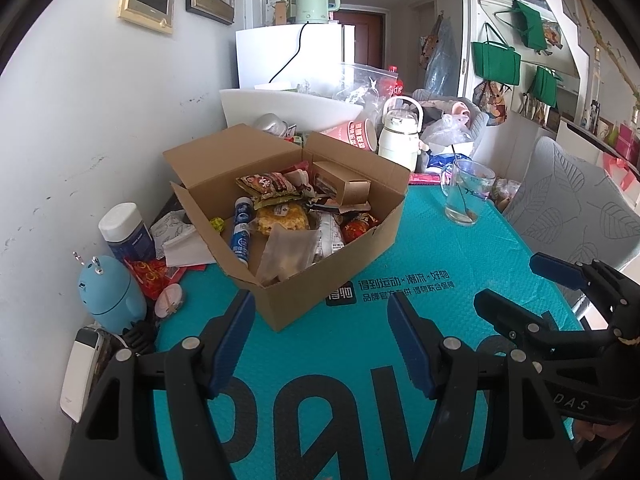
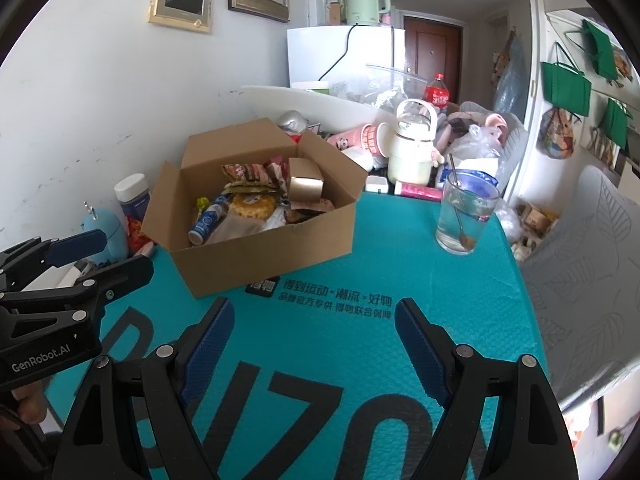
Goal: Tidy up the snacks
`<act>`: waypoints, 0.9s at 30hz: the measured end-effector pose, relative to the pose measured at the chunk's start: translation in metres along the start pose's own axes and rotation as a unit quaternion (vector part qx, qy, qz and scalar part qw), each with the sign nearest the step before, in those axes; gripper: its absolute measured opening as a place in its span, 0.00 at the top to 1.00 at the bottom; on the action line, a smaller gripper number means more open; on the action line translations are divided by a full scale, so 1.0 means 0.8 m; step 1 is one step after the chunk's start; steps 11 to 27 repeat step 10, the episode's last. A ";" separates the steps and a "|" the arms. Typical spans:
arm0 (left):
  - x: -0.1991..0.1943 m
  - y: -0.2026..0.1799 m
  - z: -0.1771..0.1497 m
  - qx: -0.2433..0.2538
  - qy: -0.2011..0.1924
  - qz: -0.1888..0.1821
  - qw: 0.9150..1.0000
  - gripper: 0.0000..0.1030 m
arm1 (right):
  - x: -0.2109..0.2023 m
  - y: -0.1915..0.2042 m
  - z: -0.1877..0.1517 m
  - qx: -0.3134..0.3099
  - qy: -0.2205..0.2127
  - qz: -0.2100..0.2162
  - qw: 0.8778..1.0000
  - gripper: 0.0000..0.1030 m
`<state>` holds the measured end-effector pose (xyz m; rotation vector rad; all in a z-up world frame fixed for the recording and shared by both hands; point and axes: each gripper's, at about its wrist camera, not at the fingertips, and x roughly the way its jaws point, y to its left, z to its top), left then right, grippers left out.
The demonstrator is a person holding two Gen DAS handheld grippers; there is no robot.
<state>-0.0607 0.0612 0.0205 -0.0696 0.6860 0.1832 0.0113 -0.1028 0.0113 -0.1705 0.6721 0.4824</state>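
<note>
An open cardboard box (image 1: pixel 360 248) (image 2: pixel 280 252) full of snack packets sits on a teal mat (image 1: pixel 360 360) (image 2: pixel 340 340). Inside lie a blue tube (image 1: pixel 242 232) (image 2: pixel 208 222), a yellow cracker pack (image 1: pixel 282 218) (image 2: pixel 254 204), a brown-red wrapper (image 1: pixel 266 184) and a small gold carton (image 1: pixel 348 190) (image 2: pixel 306 188). My left gripper (image 1: pixel 320 308) stands open just short of the box's near corner, with nothing between its fingers. To the right of that corner, above bare mat, my right gripper (image 2: pixel 314 314) is open and holds nothing; it also shows at the right of the left wrist view (image 1: pixel 516 284).
A glass mug with a spoon (image 1: pixel 466 192) (image 2: pixel 466 216) stands right of the box. Behind are a cream flask (image 1: pixel 400 132) (image 2: pixel 414 148), pink cups and plastic bags. Left of the box: a white-capped jar (image 1: pixel 124 232) (image 2: pixel 134 196) and a blue gadget (image 1: pixel 110 292). A grey chair (image 1: pixel 580 200) is right.
</note>
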 end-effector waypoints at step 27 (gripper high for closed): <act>0.005 -0.002 0.001 0.002 0.001 -0.005 1.000 0.34 | 0.004 -0.002 -0.001 0.003 0.004 0.001 1.000 0.19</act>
